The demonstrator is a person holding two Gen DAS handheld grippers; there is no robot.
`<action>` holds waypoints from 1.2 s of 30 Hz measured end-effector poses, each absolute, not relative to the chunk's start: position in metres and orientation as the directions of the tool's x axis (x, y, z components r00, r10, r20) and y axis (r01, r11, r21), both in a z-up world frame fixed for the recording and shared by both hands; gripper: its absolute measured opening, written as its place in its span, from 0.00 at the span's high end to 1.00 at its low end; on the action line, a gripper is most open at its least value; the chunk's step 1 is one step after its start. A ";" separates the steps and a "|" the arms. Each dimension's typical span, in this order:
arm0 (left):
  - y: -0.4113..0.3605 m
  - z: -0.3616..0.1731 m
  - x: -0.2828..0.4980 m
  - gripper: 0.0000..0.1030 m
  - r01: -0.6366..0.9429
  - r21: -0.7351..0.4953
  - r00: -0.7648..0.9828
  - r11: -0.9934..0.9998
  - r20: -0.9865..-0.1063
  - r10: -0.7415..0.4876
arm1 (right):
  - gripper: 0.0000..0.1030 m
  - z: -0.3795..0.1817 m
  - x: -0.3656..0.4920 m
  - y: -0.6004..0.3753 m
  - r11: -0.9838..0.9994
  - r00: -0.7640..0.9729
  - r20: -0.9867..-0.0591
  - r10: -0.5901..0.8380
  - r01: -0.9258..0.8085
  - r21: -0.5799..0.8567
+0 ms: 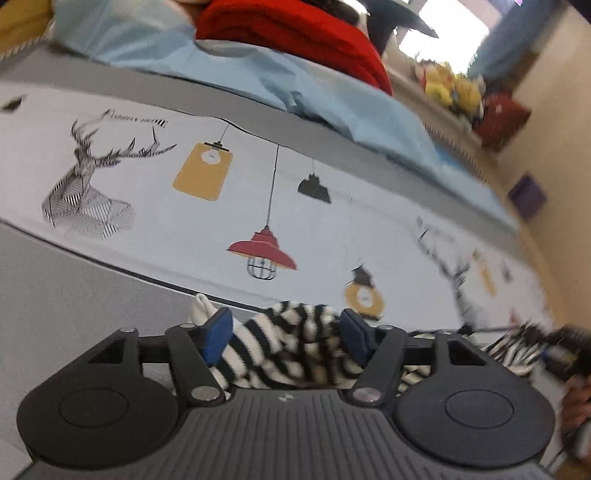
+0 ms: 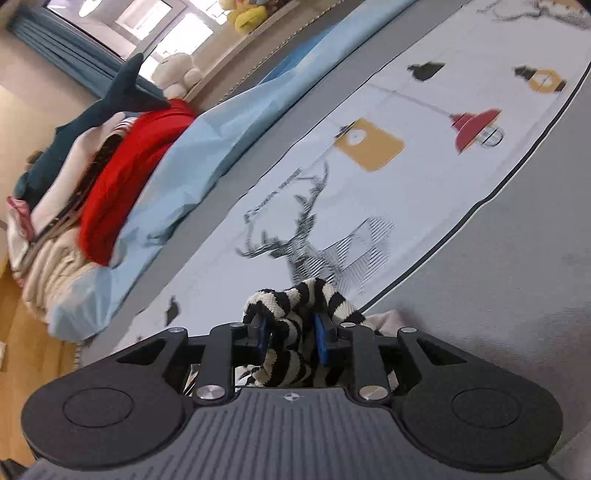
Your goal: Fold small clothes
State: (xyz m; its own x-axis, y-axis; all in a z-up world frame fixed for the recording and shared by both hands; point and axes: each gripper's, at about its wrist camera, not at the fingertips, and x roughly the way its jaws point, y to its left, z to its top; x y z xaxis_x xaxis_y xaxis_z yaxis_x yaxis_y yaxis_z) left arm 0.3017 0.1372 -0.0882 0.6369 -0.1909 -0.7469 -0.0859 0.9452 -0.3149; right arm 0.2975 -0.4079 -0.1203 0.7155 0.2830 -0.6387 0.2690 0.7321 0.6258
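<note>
Closest to you in the left wrist view, your left gripper [image 1: 286,334] has its blue pads set wide, and the black-and-white striped garment [image 1: 291,343] lies bunched between them; the left pad [image 1: 218,334] stands at the cloth's edge and the right pad [image 1: 352,336] sits against the folds, though motion blur keeps you from telling whether either presses. More striped cloth trails off to the right, where a dark blurred shape [image 1: 565,354] shows at the frame's edge. Turn to the right wrist view: your right gripper [image 2: 291,338] has its jaws set narrow, and a roll of the same striped garment [image 2: 295,321] runs up between the pads and flops over the fingertips, so the cloth looks pinched. Both grippers hang over a grey bed cover [image 1: 74,288], with the garment resting on it near the black piping. Beyond that runs a pale printed panel [image 1: 155,229] with a line-drawn deer [image 1: 81,184], a red hanging lamp [image 1: 263,249] and yellow lamps. Farther back lies a light blue sheet [image 1: 295,85], and on it a red blanket [image 2: 122,173]. Past that, a dark blue shark plush [image 2: 107,107] and a white plush [image 2: 177,70] sit near the window [image 2: 147,22], beside yellow toys [image 2: 245,14].
</note>
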 end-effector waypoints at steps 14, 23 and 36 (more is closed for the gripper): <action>0.140 -0.085 0.304 0.27 -0.040 -0.322 0.662 0.946 -0.717 -0.216 | 0.72 -0.129 0.301 -0.429 0.533 0.711 -0.542 0.447 0.275 0.800; 0.140 -0.087 0.304 0.26 -0.021 -0.307 0.651 0.952 -0.727 -0.220 | 0.23 -0.136 0.297 -0.454 0.524 0.585 -0.622 0.520 0.356 0.773; 0.108 -0.104 0.308 0.19 0.131 -0.146 0.601 0.981 -0.775 -0.196 | 0.23 -0.118 0.306 -0.424 0.889 0.576 -0.764 0.292 0.131 0.439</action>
